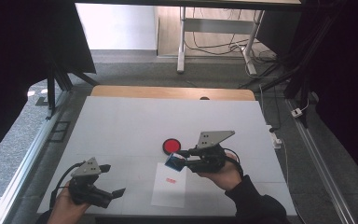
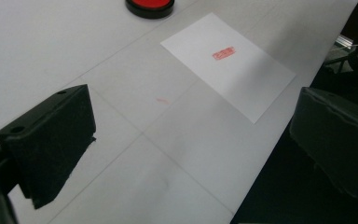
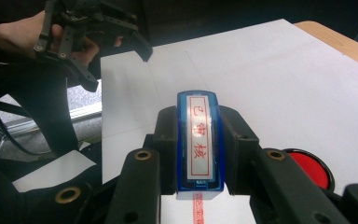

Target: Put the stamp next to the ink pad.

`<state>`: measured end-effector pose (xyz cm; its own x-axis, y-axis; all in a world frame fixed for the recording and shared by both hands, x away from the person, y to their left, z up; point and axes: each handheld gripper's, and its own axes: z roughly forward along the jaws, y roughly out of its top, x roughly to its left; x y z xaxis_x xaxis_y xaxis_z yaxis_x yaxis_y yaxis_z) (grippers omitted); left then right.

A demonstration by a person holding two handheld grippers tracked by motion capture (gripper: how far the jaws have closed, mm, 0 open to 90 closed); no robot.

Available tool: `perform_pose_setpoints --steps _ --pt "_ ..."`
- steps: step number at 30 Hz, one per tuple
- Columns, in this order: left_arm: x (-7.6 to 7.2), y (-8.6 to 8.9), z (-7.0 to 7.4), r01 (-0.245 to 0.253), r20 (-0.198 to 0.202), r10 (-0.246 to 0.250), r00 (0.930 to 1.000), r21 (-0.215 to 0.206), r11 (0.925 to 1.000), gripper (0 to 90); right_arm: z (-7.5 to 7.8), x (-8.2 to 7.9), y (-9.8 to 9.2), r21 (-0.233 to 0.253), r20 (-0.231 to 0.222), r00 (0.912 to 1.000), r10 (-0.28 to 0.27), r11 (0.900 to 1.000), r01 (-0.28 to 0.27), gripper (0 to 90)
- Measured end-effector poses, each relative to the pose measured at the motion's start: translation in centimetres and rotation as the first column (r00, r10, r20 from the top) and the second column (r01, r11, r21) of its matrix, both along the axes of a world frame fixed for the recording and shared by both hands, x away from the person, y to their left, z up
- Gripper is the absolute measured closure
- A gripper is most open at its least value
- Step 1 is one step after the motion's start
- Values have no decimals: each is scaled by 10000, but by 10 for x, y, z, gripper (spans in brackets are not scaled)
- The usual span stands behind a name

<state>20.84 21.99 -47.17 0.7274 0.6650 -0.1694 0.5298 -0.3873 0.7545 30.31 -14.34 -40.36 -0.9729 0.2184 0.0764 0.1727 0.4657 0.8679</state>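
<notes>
My right gripper [image 1: 179, 158] is shut on a blue stamp [image 3: 199, 140] whose white label carries red characters. It holds the stamp just above the top edge of a white sheet of paper [image 1: 169, 185]. A red stamped mark [image 2: 223, 53] lies on that sheet, and the same red mark [image 1: 170, 180] sits near the sheet's middle in the high view. A round red ink pad [image 1: 171, 146] in a black case rests on the table just behind the stamp. My left gripper [image 1: 113, 179] stands open at the table's front left, with nothing between its jaws.
A white mat [image 1: 121, 126] covers the wooden table [image 1: 121, 91]. The table's front edge [image 2: 261, 158] runs close under my left gripper. Black frame posts and cables stand on the floor to both sides.
</notes>
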Motion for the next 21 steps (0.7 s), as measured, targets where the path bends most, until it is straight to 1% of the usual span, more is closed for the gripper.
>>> perform_pose_setpoints --steps 6,7,10,13,15,18,21 --pt "-6 10 -4 -243 -169 241 9996 -107 9996 0 -1 0 -3 -59 12 9999 -171 9998 171 714" --pt "-6 11 -4 -268 -193 267 9995 -66 9996 0 -1 1 -3 -89 22 9998 -178 9998 178 714" --pt "-8 13 -6 -337 -185 338 9993 68 9994 0 -2 1 -5 -204 84 9995 -310 9993 312 714" --pt "-11 15 -5 -439 -174 440 9989 55 9990 0 -4 2 -6 -332 192 9987 -467 9983 473 714" --pt "-12 18 -4 -601 -100 601 9981 30 9982 0 -5 2 -8 -353 180 9983 -563 9978 569 714" --pt "-13 20 -4 -763 -104 763 9970 42 9971 0 -5 3 -10 -428 179 9975 -679 9967 686 714" --pt "-13 20 -4 -821 -119 823 9965 135 9965 0 -6 4 -13 -484 218 9964 -820 9954 830 714"
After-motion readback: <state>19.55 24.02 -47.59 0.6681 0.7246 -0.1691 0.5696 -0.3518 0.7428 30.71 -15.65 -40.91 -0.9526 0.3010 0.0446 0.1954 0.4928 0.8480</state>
